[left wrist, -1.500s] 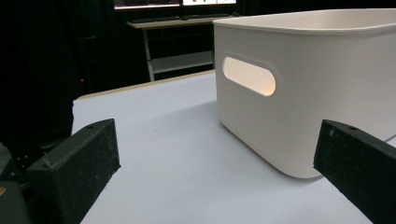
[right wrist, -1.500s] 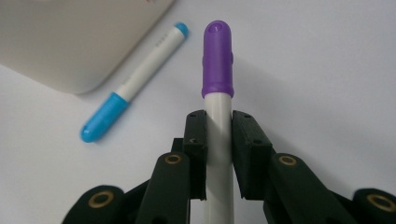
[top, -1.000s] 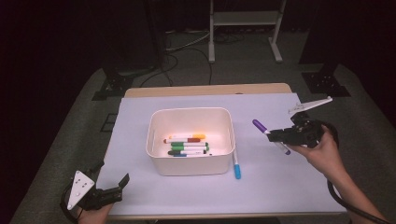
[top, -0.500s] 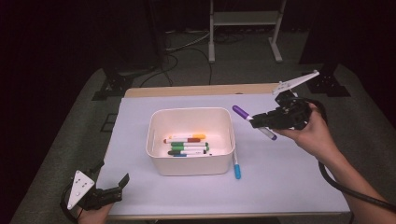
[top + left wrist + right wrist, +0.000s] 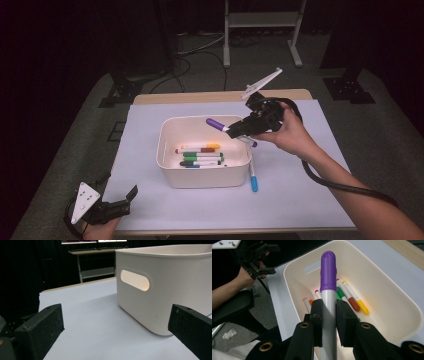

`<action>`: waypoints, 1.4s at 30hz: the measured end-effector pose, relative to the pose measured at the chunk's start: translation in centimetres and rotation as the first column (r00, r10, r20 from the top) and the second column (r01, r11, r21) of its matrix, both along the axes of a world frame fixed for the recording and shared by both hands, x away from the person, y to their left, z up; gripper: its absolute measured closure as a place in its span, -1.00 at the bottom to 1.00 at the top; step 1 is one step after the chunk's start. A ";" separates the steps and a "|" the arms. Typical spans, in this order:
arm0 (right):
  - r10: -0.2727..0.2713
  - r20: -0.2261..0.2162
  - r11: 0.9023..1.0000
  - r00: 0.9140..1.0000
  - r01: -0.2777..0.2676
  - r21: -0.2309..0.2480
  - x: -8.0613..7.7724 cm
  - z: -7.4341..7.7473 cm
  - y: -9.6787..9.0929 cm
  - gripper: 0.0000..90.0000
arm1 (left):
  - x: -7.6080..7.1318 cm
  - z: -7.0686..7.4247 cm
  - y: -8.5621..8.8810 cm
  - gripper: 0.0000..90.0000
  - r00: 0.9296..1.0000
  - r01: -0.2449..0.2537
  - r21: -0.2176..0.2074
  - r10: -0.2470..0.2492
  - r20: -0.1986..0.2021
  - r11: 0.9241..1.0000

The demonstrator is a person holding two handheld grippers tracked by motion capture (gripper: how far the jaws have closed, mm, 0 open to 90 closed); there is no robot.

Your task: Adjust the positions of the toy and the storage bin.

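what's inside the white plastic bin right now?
Capped markers lie on the floor of the white plastic bin: orange, red-brown, green and darker ones. The purple-capped marker, clamped in the right gripper, hides part of them.

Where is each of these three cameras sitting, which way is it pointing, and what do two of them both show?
High view: above the table's near edge, looking forward and down on the white bin; both forearms enter from below.
Left gripper view: low on the left gripper, facing the bin's side between open jaws.
Right gripper view: on the right gripper, looking down into the bin past the purple marker it clamps.
Shared: all three show the bin.
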State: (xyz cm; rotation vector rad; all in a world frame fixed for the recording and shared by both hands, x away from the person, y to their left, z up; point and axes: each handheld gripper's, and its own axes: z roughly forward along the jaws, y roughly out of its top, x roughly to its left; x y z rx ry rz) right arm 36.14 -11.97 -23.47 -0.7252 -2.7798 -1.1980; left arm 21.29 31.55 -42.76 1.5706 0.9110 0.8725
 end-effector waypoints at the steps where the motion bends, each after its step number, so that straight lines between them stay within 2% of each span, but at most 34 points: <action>1: 0.015 -0.007 1.000 1.000 -0.015 -0.002 0.1 -0.1 0.6 0.68 | 0.0 0.0 0.0 -1.00 1.000 -0.001 0.001 0.001 0.000 1.000; 10: 0.134 -0.034 0.990 0.990 -0.135 -0.032 0.8 -1.6 5.5 0.68 | -0.1 0.0 0.0 -1.00 1.000 0.004 0.000 -0.004 0.003 1.000; 18: 0.203 -0.068 0.975 0.977 -0.208 -0.079 1.5 -4.5 8.8 0.68 | -0.1 0.0 0.3 -1.00 1.000 -0.001 -0.004 0.001 0.001 1.000; 23: 0.224 -0.096 0.968 0.970 -0.232 -0.095 2.4 -6.3 10.2 0.68 | 0.0 -0.1 0.4 -1.00 1.000 -0.001 -0.002 0.001 -0.003 1.000; 27: 0.234 -0.111 0.960 0.966 -0.248 -0.130 2.7 -7.5 11.2 0.68 | 0.0 0.0 0.4 -1.00 1.000 -0.004 -0.012 0.004 0.001 1.000; 29: 0.243 -0.121 0.955 0.962 -0.259 -0.145 2.7 -8.0 11.7 0.68 | -0.1 0.0 0.5 -1.00 1.000 -0.004 -0.010 0.004 0.000 1.000; 30: 0.255 -0.113 0.950 0.960 -0.271 -0.158 2.8 -8.3 11.9 0.68 | 0.0 0.0 0.5 -1.00 1.000 -0.005 -0.010 0.005 0.003 1.000; 35: 0.260 -0.132 0.941 0.957 -0.281 -0.189 2.9 -9.1 12.7 0.68 | 0.0 0.0 0.5 -1.00 1.000 -0.006 -0.016 0.006 0.006 1.000; 39: 0.264 -0.152 0.925 0.952 -0.295 -0.239 2.8 -9.9 13.2 0.67 | 0.0 0.0 0.5 -1.00 1.000 -0.005 -0.016 0.005 0.008 1.000; 42: 0.257 -0.154 0.917 0.954 -0.291 -0.272 2.6 -10.3 13.6 0.67 | 0.0 0.0 0.6 -1.00 1.000 -0.006 -0.017 0.006 0.008 1.000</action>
